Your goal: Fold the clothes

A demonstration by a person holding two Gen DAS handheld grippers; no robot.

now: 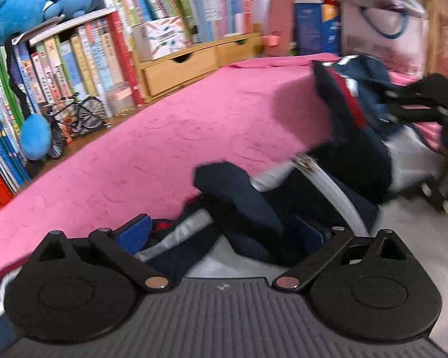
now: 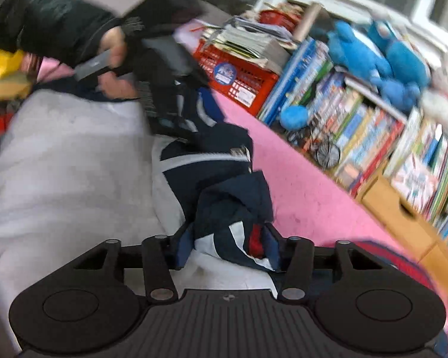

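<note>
- left gripper (image 1: pixel 224 232) is spread wide, a navy sleeve lying loose between the blue pads, nothing pinched
- right gripper (image 2: pixel 228 243) looks clamped on a bunched navy, white and red bit of the same jacket (image 2: pixel 224 185)
- jacket's crumpled across the pale sheet (image 2: pixel 68 161) and pink blanket (image 1: pixel 170 137), nowhere near flat
- if it were me: grab the sleeve end with the left, pull both apart to spread it out before folding, and mind the zipper pull (image 1: pixel 306 161)

A lived-in home room: packed bookshelf (image 1: pixel 83 59), blue plush toys (image 2: pixel 382 56), and a pink bedspread (image 1: pixel 164 137).
</note>
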